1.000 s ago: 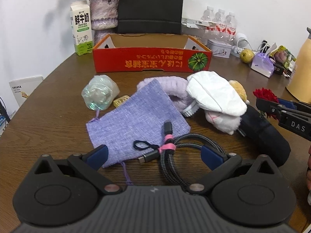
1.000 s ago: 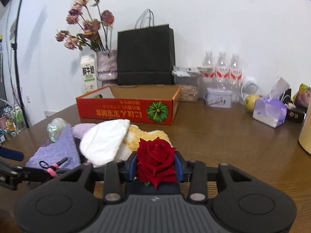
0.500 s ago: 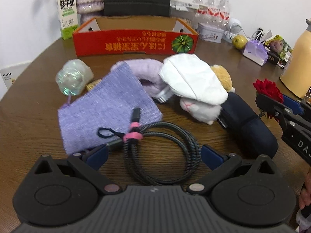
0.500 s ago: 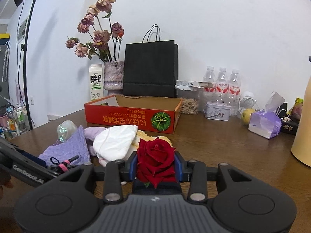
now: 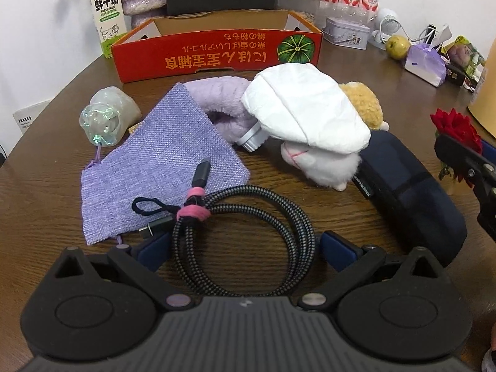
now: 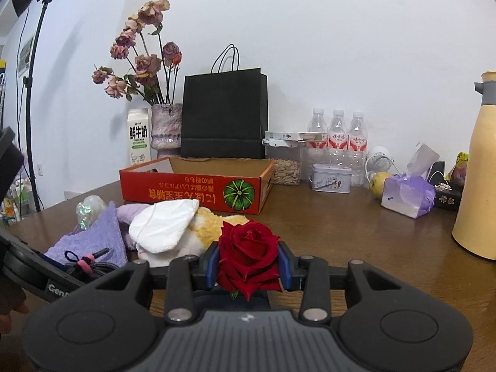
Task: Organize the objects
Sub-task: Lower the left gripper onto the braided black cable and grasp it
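White wall backs a round wooden bench [image 5: 43, 186] crowded with clutter: a red box [image 5: 217, 49] open at the top, a milk carton [image 5: 107, 12], a black bag [image 6: 224, 116], water bottles [image 6: 338, 133] and a yellow jug [image 6: 477, 167] along the far edge.

Directly ahead of the left gripper [image 5: 243, 248] lies a coiled cable [image 5: 245, 235], tied with a pink band [image 5: 193, 210]. Its loop sits between the spread blue pads [image 5: 336, 248], which touch nothing; the gripper is released and tilted down toward the bench. The coil lies flat, its bundled ends pointing away to the upper left onto a purple pouch [image 5: 155, 167]. The left hand is plainly the nearer one, so the cable looks like its next pick, and the band end seems the firmest place to close on.

Beyond the cable sit a white cloth [image 5: 307, 108] over a plush toy [image 5: 322, 167], a purple fuzzy item [image 5: 223, 108], a crinkled plastic wad [image 5: 105, 117] and a dark case [image 5: 409, 192].

To the right, the right gripper [image 6: 249, 266] is clenched on a red rose [image 6: 248, 257], the bloom squeezed between its pads above the bench, pointing toward the box. Judging by that, the rose is likely bound for the box, well apart still.
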The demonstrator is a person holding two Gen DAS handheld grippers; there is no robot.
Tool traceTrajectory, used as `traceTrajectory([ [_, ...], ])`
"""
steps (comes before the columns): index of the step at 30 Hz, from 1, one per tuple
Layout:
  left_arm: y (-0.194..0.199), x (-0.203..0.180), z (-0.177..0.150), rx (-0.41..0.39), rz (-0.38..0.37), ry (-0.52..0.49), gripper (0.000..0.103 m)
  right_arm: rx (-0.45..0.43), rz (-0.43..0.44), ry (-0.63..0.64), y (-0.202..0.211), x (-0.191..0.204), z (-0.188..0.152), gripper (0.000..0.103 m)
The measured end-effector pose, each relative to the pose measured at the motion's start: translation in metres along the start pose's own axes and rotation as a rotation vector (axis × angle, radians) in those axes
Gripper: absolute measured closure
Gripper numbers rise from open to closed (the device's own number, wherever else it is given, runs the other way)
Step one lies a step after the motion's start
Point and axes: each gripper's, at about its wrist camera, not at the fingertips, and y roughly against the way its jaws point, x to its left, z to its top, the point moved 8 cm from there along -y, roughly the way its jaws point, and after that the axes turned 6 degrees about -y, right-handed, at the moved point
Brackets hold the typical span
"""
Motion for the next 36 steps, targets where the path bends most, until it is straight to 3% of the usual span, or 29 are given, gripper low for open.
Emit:
traceTrajectory([
  [16,0.0,-0.003,0.0,-0.01,-0.007,-0.007,0.0,0.016,-0.012,-0.057,-0.004,-0.008,0.0,0.066],
  [20,0.004,-0.004,0.001,-0.025,-0.011,-0.009,0.009,0.019,-0.028,-0.067,-0.004,-0.01,-0.001,0.066],
  [36,0.019,0.002,-0.007,-0.061,-0.037,-0.019,0.011,0.03,-0.089,-0.042,-0.008,-0.008,-0.001,0.066],
])
